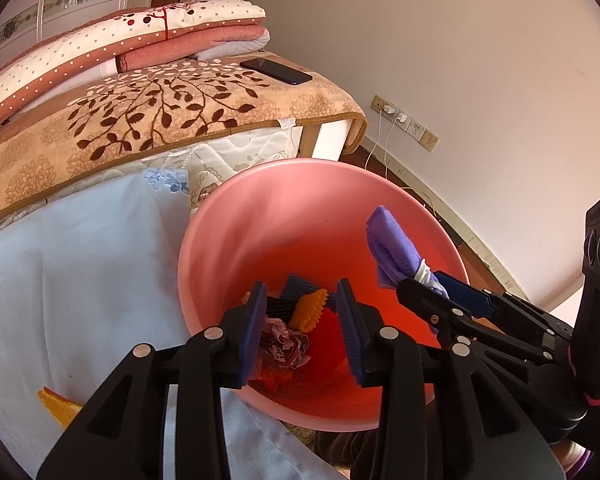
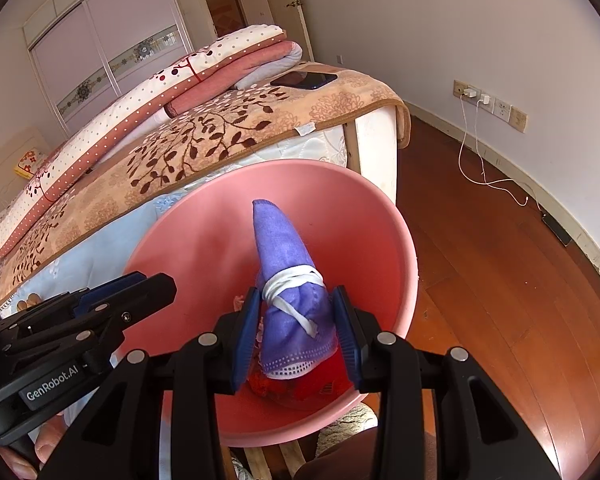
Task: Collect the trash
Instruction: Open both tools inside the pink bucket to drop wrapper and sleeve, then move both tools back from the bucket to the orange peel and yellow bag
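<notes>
Over pink bin (image 2: 392,240), right tool (image 2: 296,328) gripping purple mask (image 2: 288,248)

Bin (image 1: 236,240): near rim hidden under my left gripper (image 1: 300,332). Trash heap (image 1: 296,344) between its fingers partly masked; lower pieces not identifiable. Right view: mask (image 2: 292,280) covers most of the bin floor beyond my right gripper (image 2: 296,332). Phone (image 2: 304,79) screen unreadable.

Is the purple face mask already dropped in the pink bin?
No. The right gripper holds the purple mask above the pink bin.
</notes>
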